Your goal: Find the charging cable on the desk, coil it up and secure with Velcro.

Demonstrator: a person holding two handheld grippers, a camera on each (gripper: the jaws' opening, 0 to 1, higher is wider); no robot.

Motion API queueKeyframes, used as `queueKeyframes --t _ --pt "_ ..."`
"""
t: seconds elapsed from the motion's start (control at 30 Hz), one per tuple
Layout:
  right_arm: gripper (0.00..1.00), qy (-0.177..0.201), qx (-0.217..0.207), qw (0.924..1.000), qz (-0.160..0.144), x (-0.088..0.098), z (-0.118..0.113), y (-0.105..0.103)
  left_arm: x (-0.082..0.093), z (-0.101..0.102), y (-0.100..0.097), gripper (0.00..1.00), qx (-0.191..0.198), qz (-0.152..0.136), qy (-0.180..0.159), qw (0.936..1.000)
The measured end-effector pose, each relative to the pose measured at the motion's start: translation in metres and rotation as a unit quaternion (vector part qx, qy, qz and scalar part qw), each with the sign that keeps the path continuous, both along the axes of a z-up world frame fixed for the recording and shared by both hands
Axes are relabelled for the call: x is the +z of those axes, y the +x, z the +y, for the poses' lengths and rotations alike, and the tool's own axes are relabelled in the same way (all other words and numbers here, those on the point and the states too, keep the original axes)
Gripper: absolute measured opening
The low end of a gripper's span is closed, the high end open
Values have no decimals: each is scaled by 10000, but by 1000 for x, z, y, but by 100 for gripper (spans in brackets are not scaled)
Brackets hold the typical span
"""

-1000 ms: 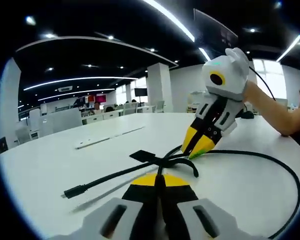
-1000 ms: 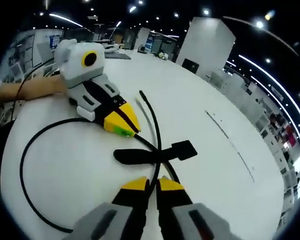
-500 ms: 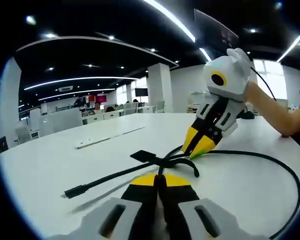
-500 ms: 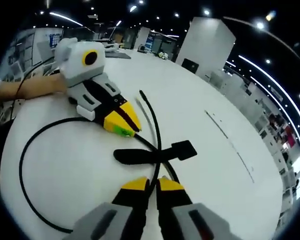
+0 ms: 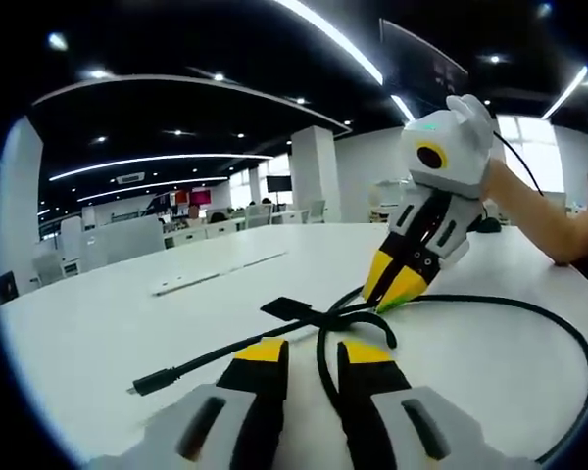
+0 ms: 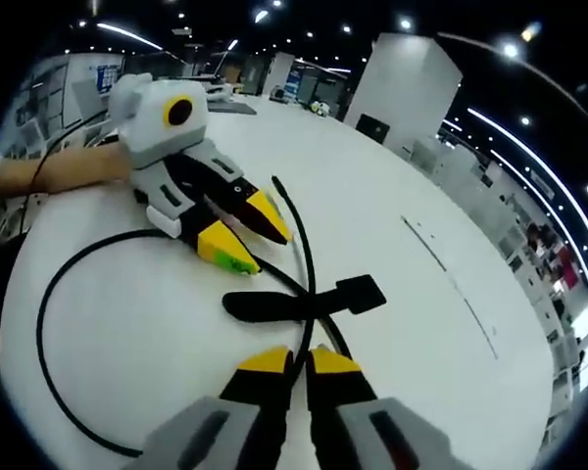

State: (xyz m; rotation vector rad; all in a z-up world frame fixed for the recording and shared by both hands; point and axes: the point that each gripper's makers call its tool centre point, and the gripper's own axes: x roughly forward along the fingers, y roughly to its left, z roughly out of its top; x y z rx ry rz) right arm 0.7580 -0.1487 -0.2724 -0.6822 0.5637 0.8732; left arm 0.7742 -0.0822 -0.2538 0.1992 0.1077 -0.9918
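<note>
In the left gripper view, a white table (image 5: 98,323) spreads under an open office with ceiling light strips and a pillar (image 5: 312,171), and on it lies the black cable (image 5: 225,345) with its Velcro strap (image 5: 299,311) across it; the left gripper (image 5: 309,354) has its jaws apart with the cable running up between them, while the right gripper (image 5: 397,284) presses closed on the cable beyond the strap, a person's hand (image 5: 529,211) behind it. In the right gripper view, over the same table (image 6: 421,323), the right gripper (image 6: 292,362) pinches the cable (image 6: 306,264) just short of the strap (image 6: 304,302), the cable loops wide to the left, and the left gripper (image 6: 245,230) stands with jaws spread beside it.
</note>
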Motion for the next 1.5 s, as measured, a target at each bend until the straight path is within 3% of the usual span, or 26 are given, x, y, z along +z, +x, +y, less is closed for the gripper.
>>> queueKeyframes --t 0.2,0.33,0.43,0.6,1.03,1.2,1.33,1.5 --pt "8 -80 19 10000 -45 0 1 0 2 4 5 41 47 -310 328 9990" --pt "8 -142 33 9999 -73 0 1 -1 4 2 4 45 -18 -616 575 9964" --pt "8 -144 45 9999 -77 -1 1 -3 5 2 6 46 -17 -693 593 9958" --pt "8 -203 49 9997 -104 -1 1 -6 9 7 16 60 127 -770 543 9955" --pt "8 -110 19 9999 -59 -2 -1 -8 2 -5 16 50 -451 -237 1396 9889" --pt "8 -85 24 10000 -45 -2 -1 -7 -6 -6 17 48 -458 585 1667 9832" --pt "8 -86 18 10000 -45 -2 -1 -6 -4 -7 22 50 -438 624 1852 9797" --pt "8 -80 16 10000 -41 -2 -1 -6 -6 -8 16 44 -526 705 1946 9769"
